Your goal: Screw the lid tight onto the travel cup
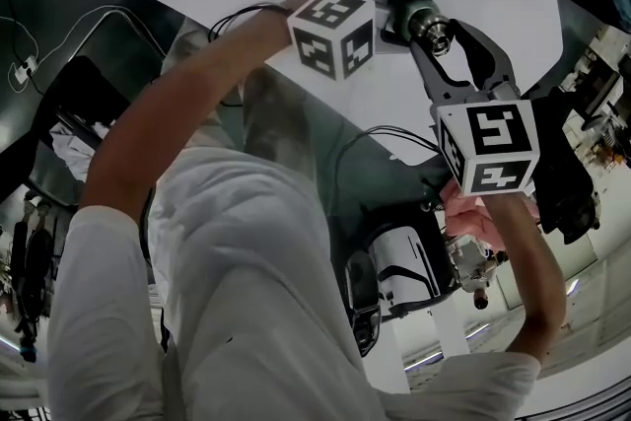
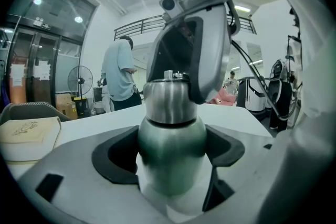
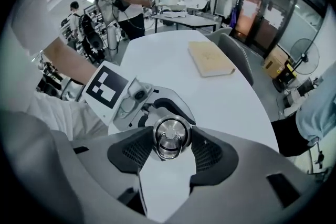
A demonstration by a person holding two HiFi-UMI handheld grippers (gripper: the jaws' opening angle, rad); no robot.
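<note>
Tightening step in hand. Left gripper [image 2: 170,153] clamped on travel cup [image 2: 172,139] body, table [image 3: 173,60] below cup. Right gripper [image 3: 170,147] directly above cup, pointing down, pads closed on lid [image 3: 169,132], which sits on cup neck. Next, likely: twist lid, cup braced, no cross-threading.

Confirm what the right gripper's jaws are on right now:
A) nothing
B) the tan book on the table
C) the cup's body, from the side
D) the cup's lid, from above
D: in the right gripper view, the right gripper has its pads pressed on either side of the round steel lid, seen top-down, on the travel cup.
</note>
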